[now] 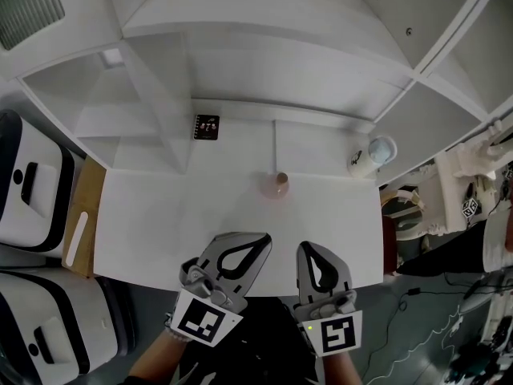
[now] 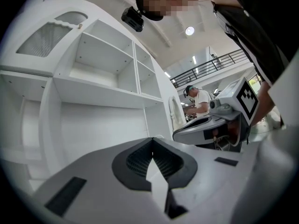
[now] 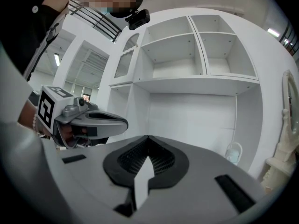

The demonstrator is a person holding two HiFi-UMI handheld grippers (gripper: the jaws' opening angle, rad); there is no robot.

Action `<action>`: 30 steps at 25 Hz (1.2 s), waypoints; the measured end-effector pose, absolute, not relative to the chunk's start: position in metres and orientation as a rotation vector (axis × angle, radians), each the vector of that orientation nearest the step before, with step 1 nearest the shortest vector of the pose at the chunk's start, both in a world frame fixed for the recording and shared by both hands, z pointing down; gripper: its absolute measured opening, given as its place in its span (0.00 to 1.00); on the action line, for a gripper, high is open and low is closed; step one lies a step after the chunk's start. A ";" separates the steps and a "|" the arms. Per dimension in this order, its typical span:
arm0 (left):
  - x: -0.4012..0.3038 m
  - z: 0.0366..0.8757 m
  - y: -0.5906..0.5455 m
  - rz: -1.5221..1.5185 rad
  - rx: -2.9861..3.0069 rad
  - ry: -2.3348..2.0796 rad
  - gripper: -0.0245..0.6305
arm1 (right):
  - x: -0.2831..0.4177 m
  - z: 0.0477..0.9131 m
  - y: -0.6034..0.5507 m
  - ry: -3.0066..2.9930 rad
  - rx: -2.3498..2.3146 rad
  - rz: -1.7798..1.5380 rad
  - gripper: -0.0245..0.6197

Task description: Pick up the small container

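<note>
The tabletop [image 1: 160, 215] and the shelf unit [image 1: 264, 54] at its far edge are viewed from overhead, steeply downward, by the head view. The left gripper view is taken close along the left hand-held gripper [image 2: 152, 141], toward the far shelves. The right gripper view is taken the same way along the right hand-held gripper [image 3: 148, 139]. The shelf unit is shared by all three views, and the other hand-held gripper is caught in each gripper view.

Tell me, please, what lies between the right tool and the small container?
Nothing: in the head view, only bare white desk separates the right tool from the small container.
</note>
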State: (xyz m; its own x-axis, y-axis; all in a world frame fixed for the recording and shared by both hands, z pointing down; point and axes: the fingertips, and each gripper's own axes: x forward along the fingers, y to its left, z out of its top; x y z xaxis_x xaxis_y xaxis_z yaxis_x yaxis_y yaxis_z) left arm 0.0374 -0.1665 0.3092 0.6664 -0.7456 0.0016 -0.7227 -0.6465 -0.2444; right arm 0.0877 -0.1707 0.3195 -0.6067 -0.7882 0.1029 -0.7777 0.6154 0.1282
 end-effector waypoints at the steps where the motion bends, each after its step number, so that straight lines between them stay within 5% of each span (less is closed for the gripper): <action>1: 0.037 0.310 -0.168 -0.153 -2.658 1.195 0.04 | 0.088 0.320 -0.172 -2.687 1.309 -0.102 0.04; 30: 0.053 0.374 -0.224 -0.289 -2.594 1.510 0.04 | 0.096 0.399 -0.259 -2.729 0.952 -0.063 0.04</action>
